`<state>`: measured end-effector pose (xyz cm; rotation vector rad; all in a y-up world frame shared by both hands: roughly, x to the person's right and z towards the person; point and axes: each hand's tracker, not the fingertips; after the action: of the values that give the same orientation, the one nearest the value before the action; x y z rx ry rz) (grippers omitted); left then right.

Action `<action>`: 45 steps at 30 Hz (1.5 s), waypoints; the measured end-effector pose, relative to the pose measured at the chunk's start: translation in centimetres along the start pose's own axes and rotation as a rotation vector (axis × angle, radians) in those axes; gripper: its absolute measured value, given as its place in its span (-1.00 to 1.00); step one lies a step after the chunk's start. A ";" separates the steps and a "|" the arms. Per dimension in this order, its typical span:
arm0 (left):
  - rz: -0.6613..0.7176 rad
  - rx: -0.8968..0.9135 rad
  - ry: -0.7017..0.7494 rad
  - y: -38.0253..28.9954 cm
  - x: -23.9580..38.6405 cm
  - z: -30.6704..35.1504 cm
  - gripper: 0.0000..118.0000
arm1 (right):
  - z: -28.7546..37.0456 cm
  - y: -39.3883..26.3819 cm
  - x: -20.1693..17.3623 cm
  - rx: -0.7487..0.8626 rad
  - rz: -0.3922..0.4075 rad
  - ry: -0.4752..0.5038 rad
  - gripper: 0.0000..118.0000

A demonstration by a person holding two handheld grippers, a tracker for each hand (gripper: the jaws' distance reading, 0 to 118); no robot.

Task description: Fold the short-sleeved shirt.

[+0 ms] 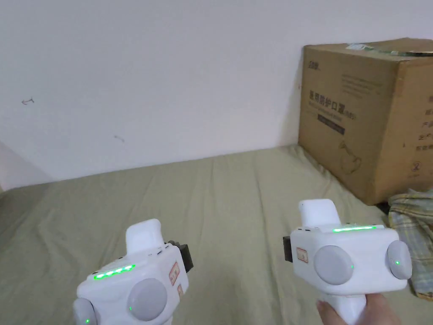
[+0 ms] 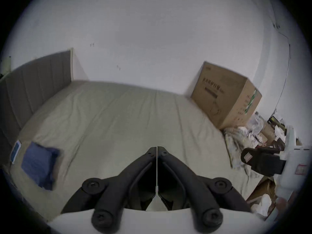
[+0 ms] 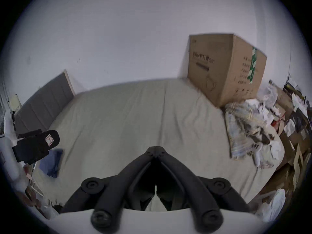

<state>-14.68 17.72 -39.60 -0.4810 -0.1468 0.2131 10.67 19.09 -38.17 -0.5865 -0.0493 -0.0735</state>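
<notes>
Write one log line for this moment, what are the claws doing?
left claw: shut, empty, above bed | right claw: shut, empty | plaid shirt: crumpled beside cardboard box, untouched | fold: not started

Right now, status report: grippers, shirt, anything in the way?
Left gripper shut, empty. Right gripper shut, empty. Crumpled pale plaid shirt untouched beside brown cardboard box. Olive bed sheet open between grippers.

Bed sheet (image 1: 237, 203): plain olive-beige. Cardboard box (image 1: 363, 114): brown, dark print. Shirt (image 1: 412, 237): yellow, green and grey plaid. Cushion (image 2: 39, 165): blue. Headboard (image 2: 33, 79): grey. Gripper housings: white, green lights; fingers (image 2: 170, 163) black.
</notes>
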 end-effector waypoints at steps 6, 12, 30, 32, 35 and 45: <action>-0.201 0.300 0.058 4.2 3.1 5.7 -0.99 | 5.9 3.9 0.3 0.315 -0.018 0.045 -1.00; -0.307 0.457 0.134 5.5 4.0 9.8 -0.47 | 9.9 5.1 -0.8 0.525 0.027 0.053 -0.77; -0.253 0.502 0.160 5.2 2.8 12.4 0.99 | 11.7 4.3 -2.8 0.611 0.058 -0.001 0.46; -0.260 0.501 0.162 5.3 2.6 12.3 0.99 | 11.9 4.2 -3.0 0.625 0.066 -0.005 0.46; -0.266 0.499 0.157 5.4 2.2 12.2 0.98 | 12.2 4.3 -3.3 0.645 0.071 -0.003 0.46; -0.216 0.468 0.159 5.5 0.6 12.1 0.98 | 11.9 4.1 -4.6 0.646 0.108 0.015 0.46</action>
<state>-17.32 28.00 -31.56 -0.0133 0.0100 -0.0061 6.17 29.35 -30.87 0.0572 -0.0240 0.0444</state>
